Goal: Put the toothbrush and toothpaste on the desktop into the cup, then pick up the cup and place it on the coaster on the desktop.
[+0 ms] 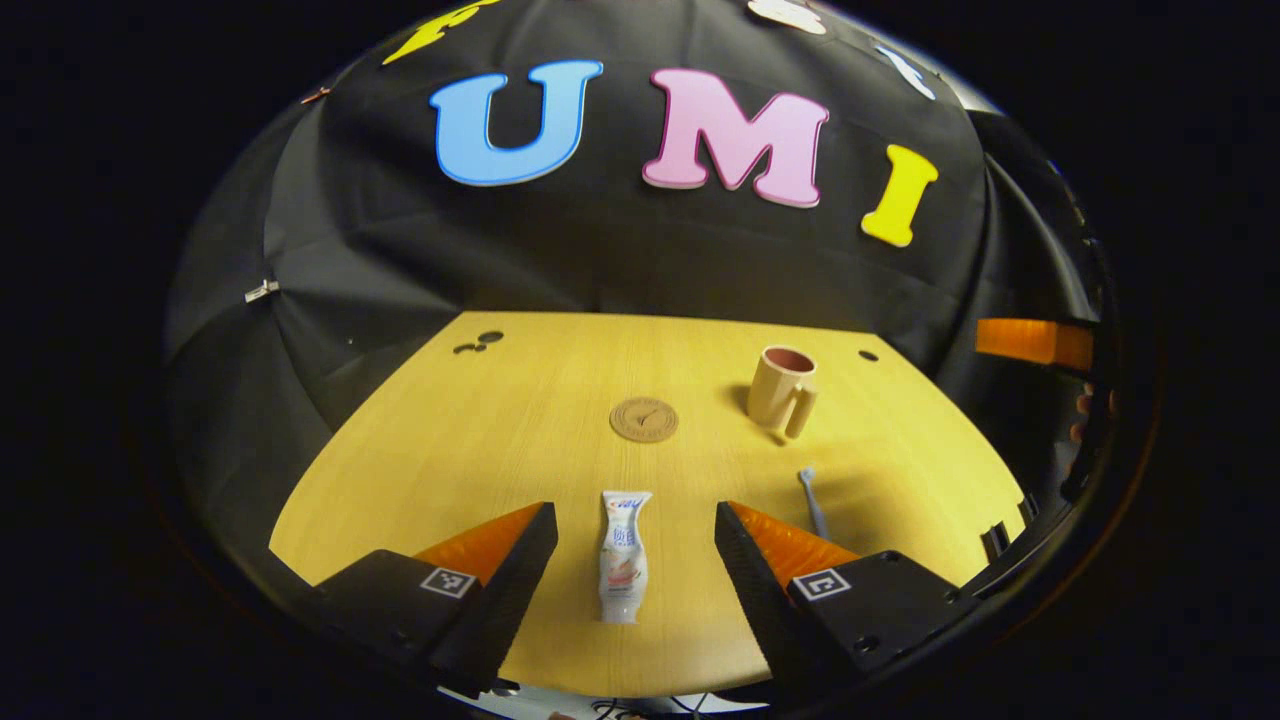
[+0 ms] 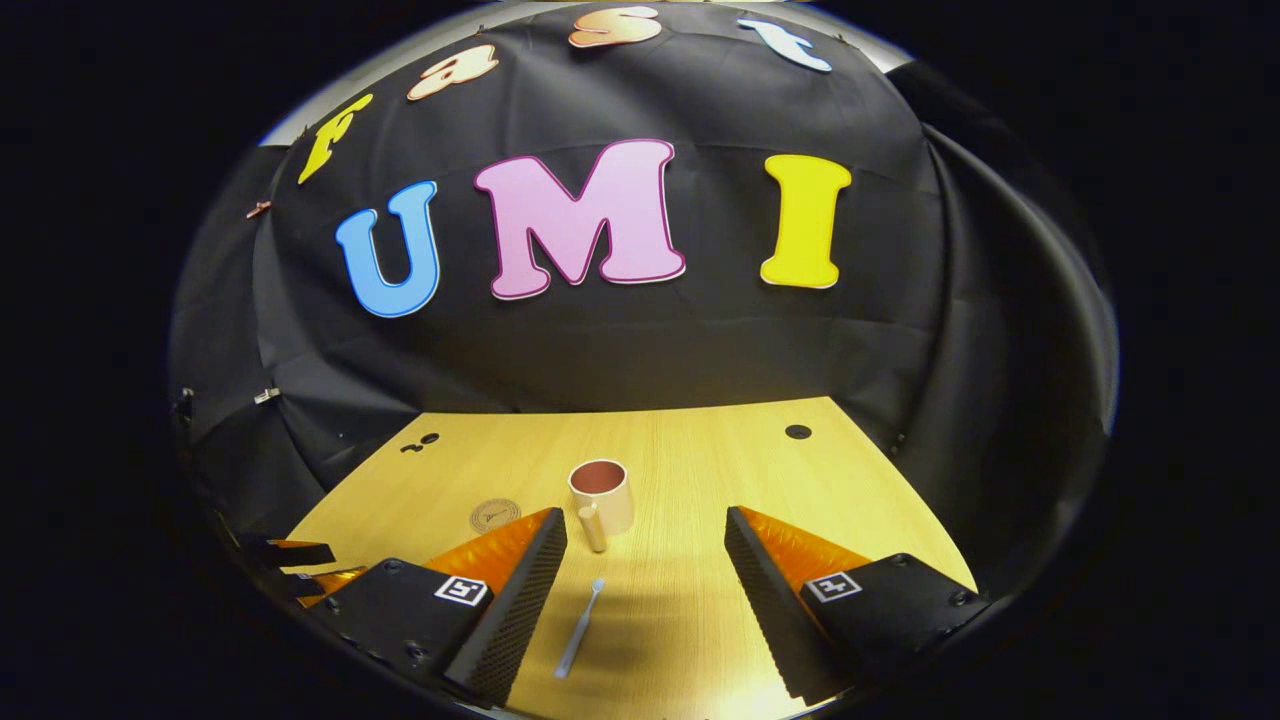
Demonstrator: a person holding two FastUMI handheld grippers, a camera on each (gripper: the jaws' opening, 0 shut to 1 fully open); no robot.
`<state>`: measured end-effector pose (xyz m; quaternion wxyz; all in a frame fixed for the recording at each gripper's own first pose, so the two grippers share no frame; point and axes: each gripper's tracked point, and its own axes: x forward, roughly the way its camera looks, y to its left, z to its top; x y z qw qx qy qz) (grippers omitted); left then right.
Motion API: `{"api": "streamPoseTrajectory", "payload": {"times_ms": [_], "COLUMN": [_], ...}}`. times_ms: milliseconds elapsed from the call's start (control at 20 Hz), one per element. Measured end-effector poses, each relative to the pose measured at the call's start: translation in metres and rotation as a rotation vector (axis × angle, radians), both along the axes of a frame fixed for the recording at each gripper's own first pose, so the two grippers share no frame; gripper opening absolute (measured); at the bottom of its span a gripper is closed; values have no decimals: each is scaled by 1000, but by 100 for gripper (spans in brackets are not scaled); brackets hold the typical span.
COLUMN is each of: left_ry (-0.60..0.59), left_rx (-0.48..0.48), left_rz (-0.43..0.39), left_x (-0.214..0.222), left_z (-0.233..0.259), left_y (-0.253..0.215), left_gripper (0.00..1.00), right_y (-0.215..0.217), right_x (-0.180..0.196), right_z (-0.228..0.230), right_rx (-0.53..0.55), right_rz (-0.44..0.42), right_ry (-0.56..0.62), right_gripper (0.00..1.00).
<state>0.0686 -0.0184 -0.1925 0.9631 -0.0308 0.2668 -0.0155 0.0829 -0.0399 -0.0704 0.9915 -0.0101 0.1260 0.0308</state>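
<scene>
Toothbrush (image 1: pixel 813 503) half hidden behind left tool (image 1: pixel 635 550); both tools' fingers apart, right tool (image 2: pixel 645 590) empty.

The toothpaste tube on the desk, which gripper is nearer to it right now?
Left. The toothpaste tube lies on the desk between the open left gripper fingers, not yet touched. The right gripper, also open, is lined up over the toothbrush instead.

You get a dim booth, brightly lit desktop (image 1: pixel 560 400), sharp focus (strong fisheye bending at edges).
</scene>
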Motion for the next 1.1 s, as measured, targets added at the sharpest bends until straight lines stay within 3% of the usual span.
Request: {"api": "streamPoseTrajectory", "payload": {"times_ms": [200, 550, 850, 1100], "left_ry": [140, 364, 486, 552], "left_rx": [58, 76, 137, 59], "left_rz": [10, 9, -5, -27], "left_x": [20, 51, 65, 72], "left_z": [-42, -95, -120, -125], "left_y": [6, 7, 11, -2], "left_gripper": [99, 99, 97, 87], "right_y": [-7, -21, -14, -9], "right_x": [18, 32, 36, 34], "right_z": [-15, -49, -66, -77], "right_rx": [-6, 0, 23, 46], "right_rz": [32, 45, 73, 84], "right_ry": [49, 150, 194, 224], "right_gripper": [98, 98, 98, 98]}}
